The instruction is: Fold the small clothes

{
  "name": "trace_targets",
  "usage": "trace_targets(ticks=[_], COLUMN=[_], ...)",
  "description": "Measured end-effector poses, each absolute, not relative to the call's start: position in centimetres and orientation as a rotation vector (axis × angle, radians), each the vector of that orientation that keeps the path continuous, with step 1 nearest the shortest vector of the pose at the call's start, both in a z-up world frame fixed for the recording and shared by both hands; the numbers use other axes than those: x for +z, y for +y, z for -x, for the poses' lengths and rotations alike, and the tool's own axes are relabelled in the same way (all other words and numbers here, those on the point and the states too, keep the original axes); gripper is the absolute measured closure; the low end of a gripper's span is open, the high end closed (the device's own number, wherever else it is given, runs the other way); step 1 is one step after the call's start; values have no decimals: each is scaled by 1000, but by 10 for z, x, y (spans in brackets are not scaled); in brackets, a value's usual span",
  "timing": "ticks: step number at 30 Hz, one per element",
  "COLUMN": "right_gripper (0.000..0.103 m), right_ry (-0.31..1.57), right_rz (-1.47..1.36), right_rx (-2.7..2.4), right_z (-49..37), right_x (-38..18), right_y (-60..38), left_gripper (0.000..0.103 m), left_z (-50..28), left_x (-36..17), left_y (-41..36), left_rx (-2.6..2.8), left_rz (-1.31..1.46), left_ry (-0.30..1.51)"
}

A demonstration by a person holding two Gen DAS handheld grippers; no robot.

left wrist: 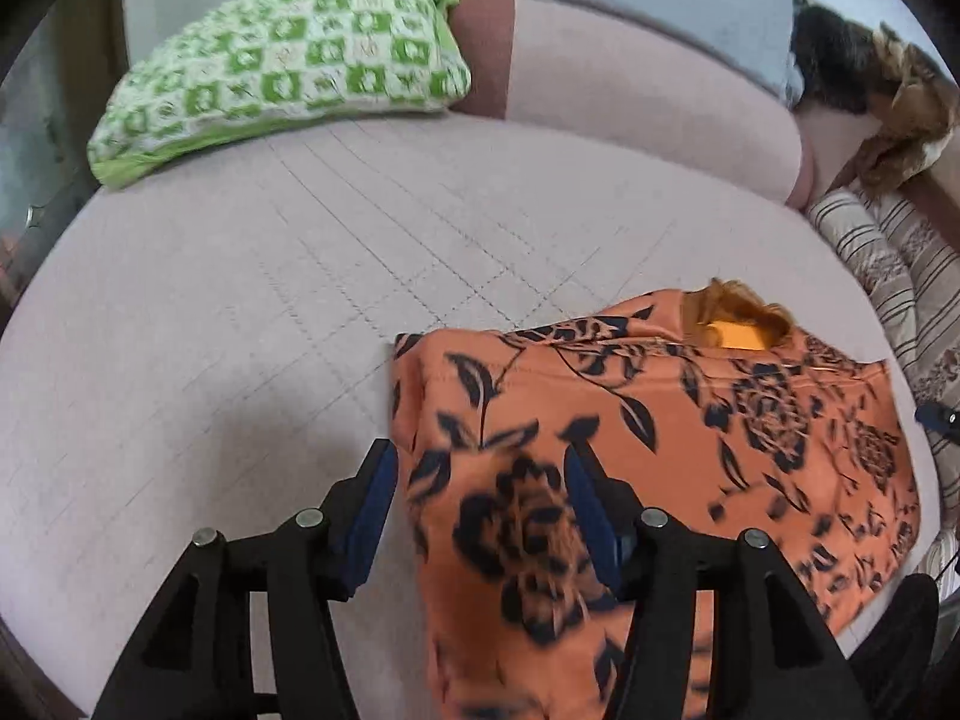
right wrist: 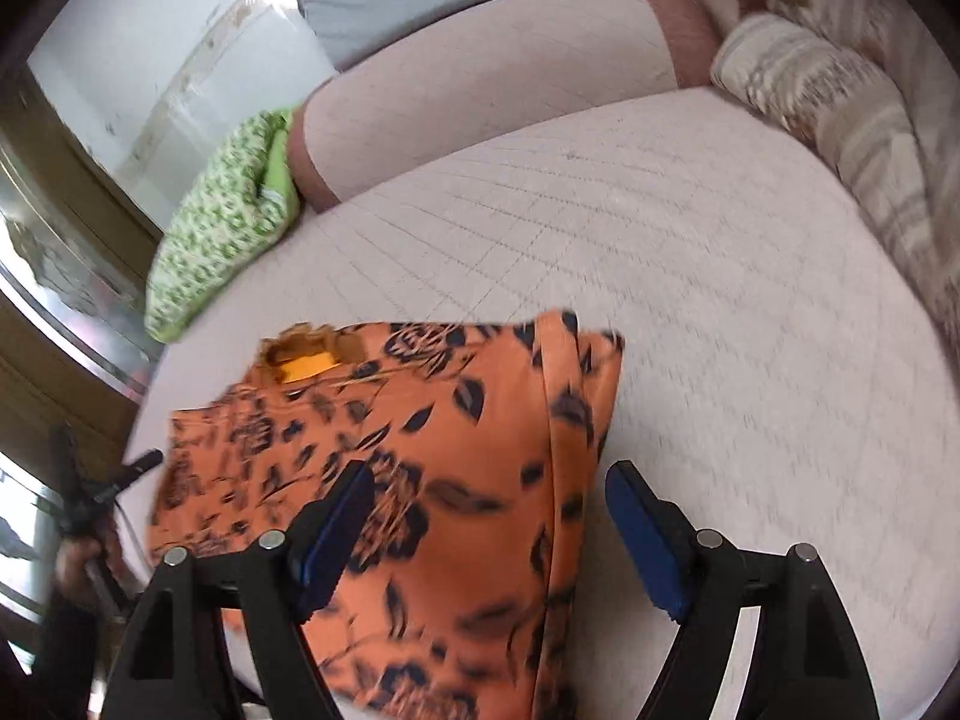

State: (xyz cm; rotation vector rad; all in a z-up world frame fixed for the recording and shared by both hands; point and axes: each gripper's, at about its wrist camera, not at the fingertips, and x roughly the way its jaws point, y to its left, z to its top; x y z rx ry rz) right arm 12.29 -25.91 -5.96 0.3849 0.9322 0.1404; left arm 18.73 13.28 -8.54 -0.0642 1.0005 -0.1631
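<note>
While jaws gape, orange garment (left wrist: pixel 630 450) lies under left gripper (left wrist: pixel 480 480).

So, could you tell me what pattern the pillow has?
Green-and-white checks on the pillow, clearest in the left wrist view.

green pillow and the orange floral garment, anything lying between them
Nothing: in the left wrist view only bare quilted cushion separates the green pillow from the orange garment.

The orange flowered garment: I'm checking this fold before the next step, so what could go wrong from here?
1. The garment lies near the sofa seat's front edge; a tug might slide it off.
2. Both grippers, left and right, are open above loose cloth, so closing could pinch a single layer and undo the fold.
3. Its right edge looks doubled and uneven, which could bunch.
</note>
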Motion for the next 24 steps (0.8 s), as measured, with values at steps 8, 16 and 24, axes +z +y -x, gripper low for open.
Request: trace_targets(ticks=[8,16,24], right_gripper=[84,97,75], right_ry=[1040,836,940], right_rz=[-219,-137,-277], right_rx=[86,45,-32], right_z=[-182,-172,-188], right_x=[-89,-36,-86], right_y=[-244,-244,-267], left_gripper=[97,98,58], left_z=[-201,-193,-212], left_x=[-105,-72,-89], left_y=[122,136,130], left_rx=[-138,-99,-46], left_rz=[22,62,38], left_ry=[1038,858,922])
